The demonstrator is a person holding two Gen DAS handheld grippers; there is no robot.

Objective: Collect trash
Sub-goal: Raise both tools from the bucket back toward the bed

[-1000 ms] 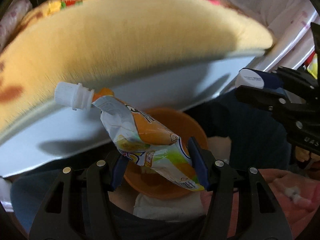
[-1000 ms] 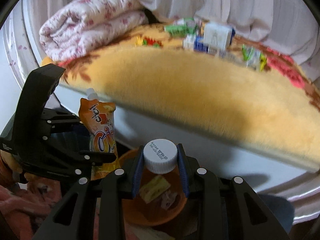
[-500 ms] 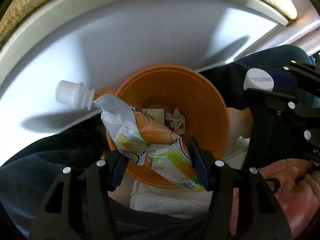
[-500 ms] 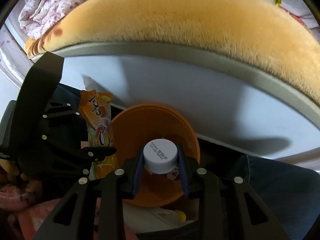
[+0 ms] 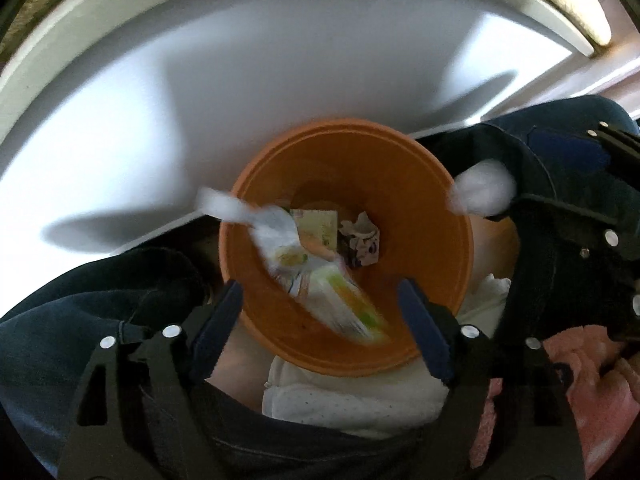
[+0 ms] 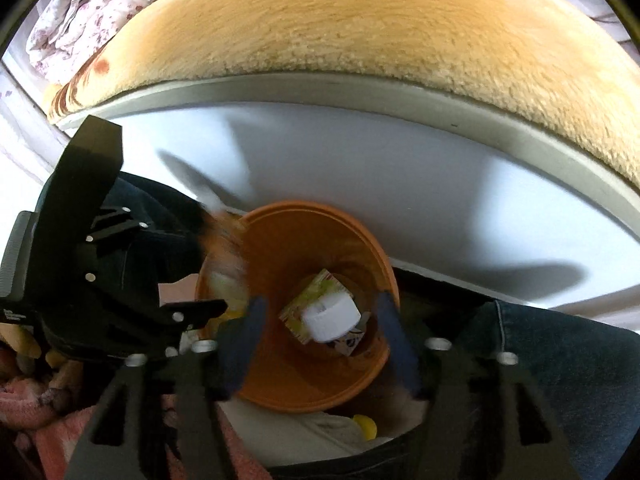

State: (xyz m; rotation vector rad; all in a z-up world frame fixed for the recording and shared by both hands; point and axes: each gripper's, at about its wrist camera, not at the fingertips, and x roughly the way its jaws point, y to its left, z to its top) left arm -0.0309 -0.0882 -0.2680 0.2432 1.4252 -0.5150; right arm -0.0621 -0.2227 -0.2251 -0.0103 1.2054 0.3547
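An orange bin (image 5: 420, 220) stands on the floor between a person's legs. My left gripper (image 5: 320, 324) hangs over it with its jaws opening. The orange juice pouch (image 5: 308, 268) is blurred, free of the pads, and drops into the bin. My right gripper (image 6: 320, 340) also hovers above the bin (image 6: 288, 248), jaws opening. The white cap (image 6: 330, 316) has left its pads and falls inside. The left wrist view shows that cap (image 5: 484, 194) blurred at the bin's right rim. Wrappers (image 5: 360, 240) lie at the bottom.
A white bed side panel (image 5: 240, 80) rises just behind the bin, topped by a yellow plush blanket (image 6: 360, 20) and a folded floral quilt (image 6: 72, 28). Jeans-clad legs (image 6: 560, 360) flank the bin. White cloth (image 5: 352, 392) and pink fabric (image 5: 580, 380) lie near it.
Both grippers sank toward the bin and tipped downward, then their jaws spread. The pouch slipped from the left pads and the cap from the right; both now fall into the bin.
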